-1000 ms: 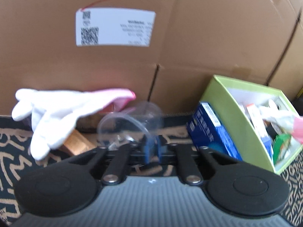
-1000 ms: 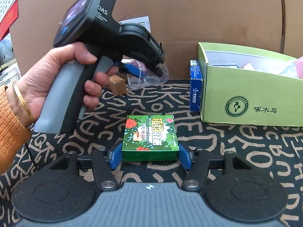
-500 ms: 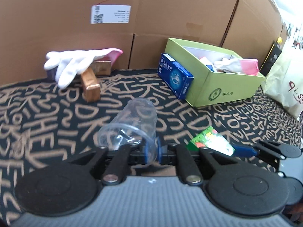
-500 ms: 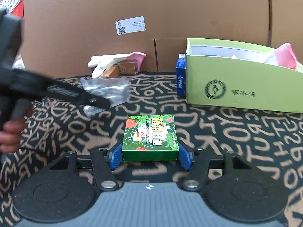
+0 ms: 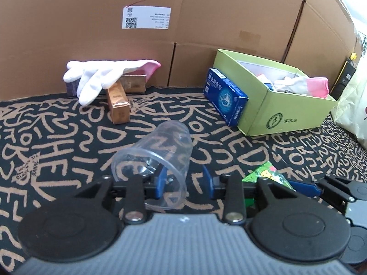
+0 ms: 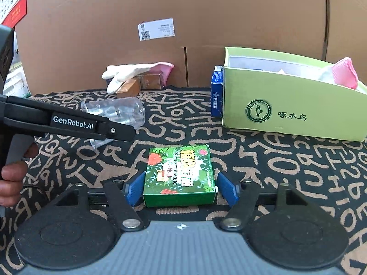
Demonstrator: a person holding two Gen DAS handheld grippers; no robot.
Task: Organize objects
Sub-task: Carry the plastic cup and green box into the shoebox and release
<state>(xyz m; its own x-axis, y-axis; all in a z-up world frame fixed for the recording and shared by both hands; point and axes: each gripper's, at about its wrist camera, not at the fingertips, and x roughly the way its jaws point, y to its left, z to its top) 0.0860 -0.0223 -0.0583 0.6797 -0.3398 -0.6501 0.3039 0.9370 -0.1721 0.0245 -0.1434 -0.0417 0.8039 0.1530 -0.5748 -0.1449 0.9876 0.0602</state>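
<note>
A clear plastic cup (image 5: 158,151) lies on its side on the patterned cloth, its rim over my left finger. My left gripper (image 5: 184,181) is open, and the cup is loose between its jaws. The cup also shows in the right wrist view (image 6: 117,112), behind the left gripper's body. My right gripper (image 6: 181,189) stands open around a green flowered box (image 6: 180,175), with small gaps on both sides. The box rests on the cloth and also shows in the left wrist view (image 5: 266,175).
A light green open box (image 5: 286,112) with a glove and packets stands at the right, with a blue carton (image 5: 226,96) leaning on it. A white and pink glove (image 5: 103,75) lies over brown boxes (image 5: 118,105). Cardboard walls (image 5: 183,34) close the back.
My left gripper has come back from the far wall, lowered the cup to the cloth and opened. My right gripper has loosened around the green box.
</note>
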